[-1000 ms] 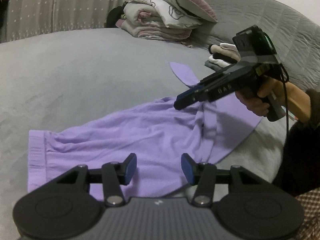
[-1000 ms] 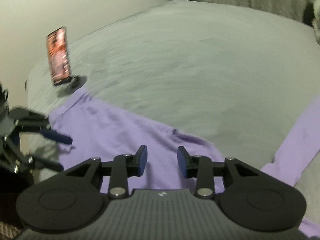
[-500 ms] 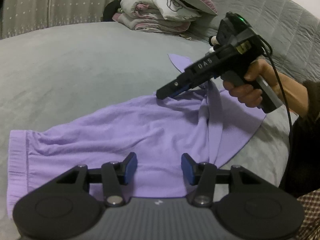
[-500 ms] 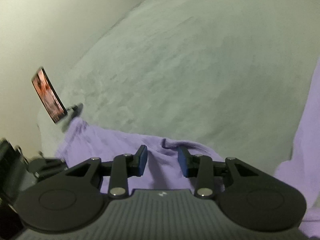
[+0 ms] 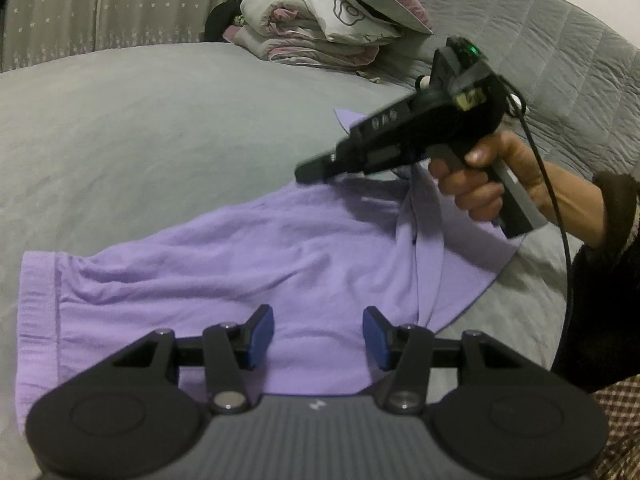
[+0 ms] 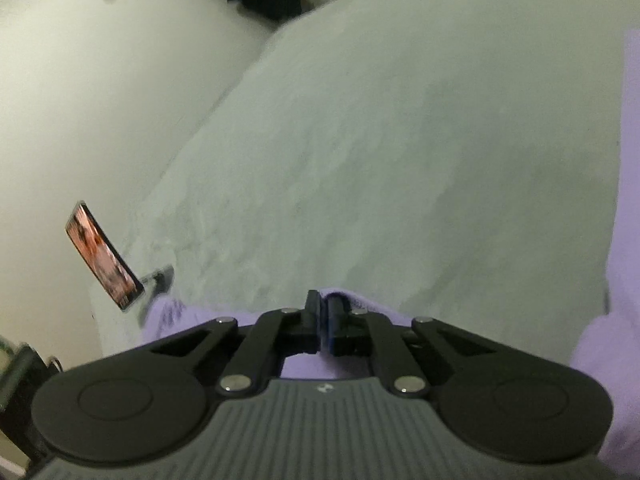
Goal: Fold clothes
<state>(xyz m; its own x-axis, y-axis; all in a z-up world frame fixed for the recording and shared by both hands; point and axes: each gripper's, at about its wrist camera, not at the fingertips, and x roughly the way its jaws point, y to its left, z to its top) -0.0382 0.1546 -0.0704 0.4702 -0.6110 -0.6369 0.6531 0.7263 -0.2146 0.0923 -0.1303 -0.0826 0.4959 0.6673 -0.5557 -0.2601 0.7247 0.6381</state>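
Observation:
A light purple garment lies spread and creased on the grey bed, its ribbed hem at the left. My left gripper hovers open over the garment's near part, and nothing sits between its blue pads. A hand holds my right gripper, whose tip meets the garment's far edge. In the right wrist view that gripper has its fingers closed together on a fold of the purple cloth at that edge. A loose purple strip runs up the right side.
A pile of folded bedding and a pillow sits at the back of the bed, against a quilted grey headboard. A phone on a small stand is propped at the bed's left edge, beside a pale wall.
The right gripper rolled, dropped to the garment's far edge and closed its jaws on the cloth there. The left gripper has kept still and open.

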